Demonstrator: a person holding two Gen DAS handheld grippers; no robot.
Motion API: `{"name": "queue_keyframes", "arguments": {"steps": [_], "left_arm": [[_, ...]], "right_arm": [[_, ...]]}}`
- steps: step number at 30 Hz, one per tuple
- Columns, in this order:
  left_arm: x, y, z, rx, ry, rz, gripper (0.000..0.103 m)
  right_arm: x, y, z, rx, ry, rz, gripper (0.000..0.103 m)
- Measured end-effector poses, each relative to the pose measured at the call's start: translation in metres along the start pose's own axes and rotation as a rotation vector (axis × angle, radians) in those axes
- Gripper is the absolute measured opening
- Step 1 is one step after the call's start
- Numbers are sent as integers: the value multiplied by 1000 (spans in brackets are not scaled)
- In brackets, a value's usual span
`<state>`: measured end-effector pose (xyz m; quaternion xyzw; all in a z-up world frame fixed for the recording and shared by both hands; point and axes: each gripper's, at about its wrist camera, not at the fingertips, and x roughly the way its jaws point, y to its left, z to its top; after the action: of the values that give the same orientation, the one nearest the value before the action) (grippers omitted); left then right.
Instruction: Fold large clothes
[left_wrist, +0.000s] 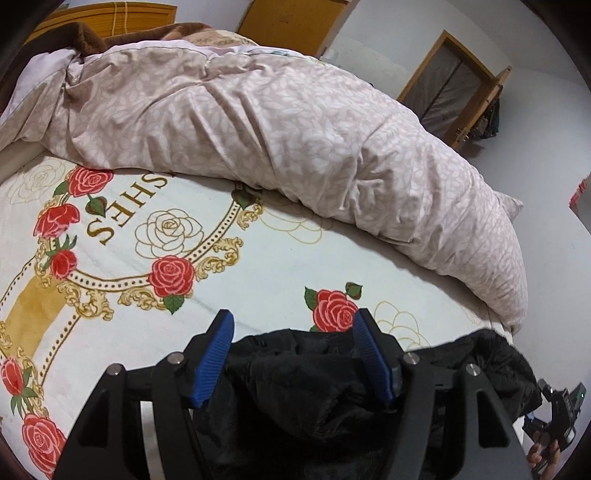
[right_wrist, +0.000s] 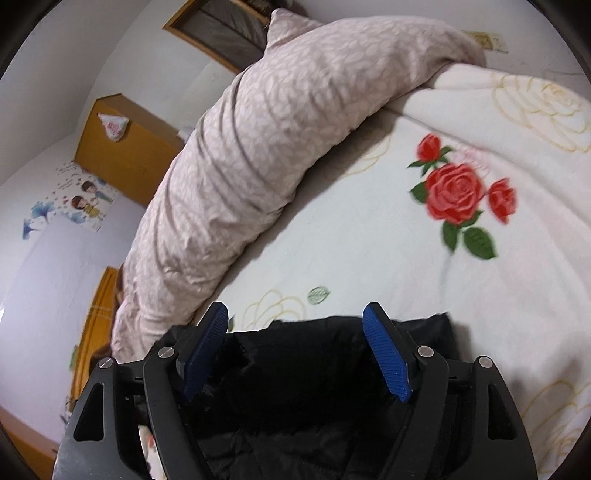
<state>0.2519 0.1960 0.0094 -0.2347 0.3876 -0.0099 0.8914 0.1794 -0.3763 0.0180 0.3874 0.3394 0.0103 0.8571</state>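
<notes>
Letting go cleanly looks like the step in hand: both tools stand open above the black jacket, pads clear of the cloth. Next I would lift away without snagging it, then pick the next edge. The left tool and right tool sit at six o'clock. Dark, puffy and crumpled, the jacket lies on the bed, quilt at twelve.

The right claw stands open above a black garment on the rose-printed blanket.
</notes>
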Motion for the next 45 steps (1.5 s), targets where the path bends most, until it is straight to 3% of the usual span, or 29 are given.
{"name": "queue_keyframes", "arguments": {"steps": [4, 9, 13, 16, 21, 26, 28, 32, 37, 41, 45], "left_arm": [[-7, -3, 1, 18, -39, 27, 69], [-3, -11, -3, 43, -54, 56, 74], [-4, -12, -5, 69, -67, 82, 74], [-13, -11, -5, 88, -93, 107, 75], [-24, -7, -9, 93, -111, 135, 77], [-25, -11, -23, 110, -81, 128, 77], [-24, -19, -31, 125, -50, 79, 77], [-8, -60, -56, 263, 42, -16, 77], [12, -107, -78, 390, 101, -87, 77], [35, -135, -86, 480, 129, -77, 77], [72, -141, -80, 505, 164, -5, 77]], "right_arm": [[-19, 21, -8, -151, -64, -92, 76], [-20, 49, -44, -336, -109, -186, 76], [12, 48, -70, -403, -12, -221, 75], [42, 36, -74, -431, 68, -296, 75], [63, 21, -67, -434, 96, -343, 75], [69, 20, -60, -453, 112, -385, 75], [69, 21, -59, -457, 117, -394, 75], [57, 34, -57, -444, 88, -403, 75], [39, 67, -66, -488, 60, -316, 75], [57, 80, -79, -537, 131, -290, 75], [93, 73, -76, -541, 202, -352, 75]]}}
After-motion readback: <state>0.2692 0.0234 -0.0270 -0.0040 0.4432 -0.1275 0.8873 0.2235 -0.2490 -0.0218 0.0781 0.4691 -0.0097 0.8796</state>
